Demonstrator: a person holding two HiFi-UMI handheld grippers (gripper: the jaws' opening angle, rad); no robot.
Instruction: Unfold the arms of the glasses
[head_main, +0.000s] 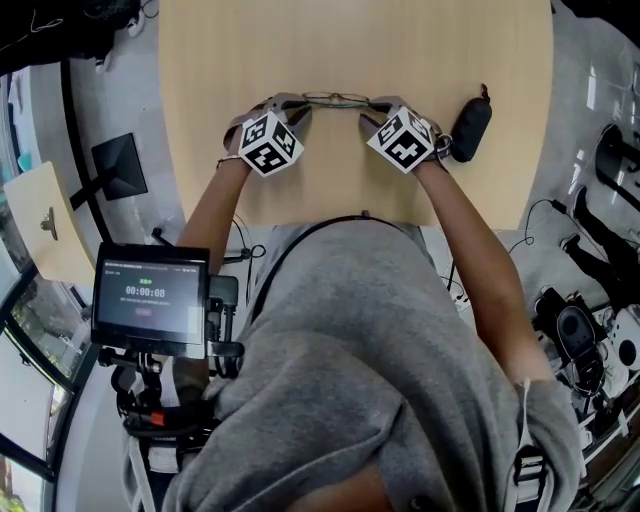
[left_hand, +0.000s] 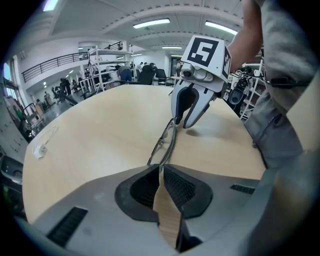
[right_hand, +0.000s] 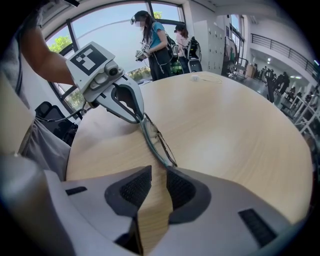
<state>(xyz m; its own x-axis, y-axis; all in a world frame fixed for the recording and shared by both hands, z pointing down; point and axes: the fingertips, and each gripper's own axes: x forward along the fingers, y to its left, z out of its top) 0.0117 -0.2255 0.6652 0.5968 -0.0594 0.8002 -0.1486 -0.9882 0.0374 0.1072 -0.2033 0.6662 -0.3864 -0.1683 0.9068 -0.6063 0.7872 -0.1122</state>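
Thin-framed glasses (head_main: 336, 98) lie folded on the light wooden table (head_main: 350, 40), stretched between my two grippers. My left gripper (head_main: 303, 106) holds their left end: in the left gripper view the frame (left_hand: 167, 142) runs straight into the narrow gap of that gripper (left_hand: 161, 167). My right gripper (head_main: 368, 108) is at the other end. Its jaws stand a little apart, and in the right gripper view the frame (right_hand: 155, 142) ends against the tip of one pad of my right gripper (right_hand: 159, 170). Each view shows the opposite gripper (left_hand: 181, 123) (right_hand: 140, 120) closed down on the far end.
A black glasses case (head_main: 470, 128) lies on the table just right of my right hand. A small white cord (left_hand: 42, 145) sits near the table's far side. A screen on a rig (head_main: 150, 297) stands below the near edge. People (right_hand: 150, 45) stand beyond the table.
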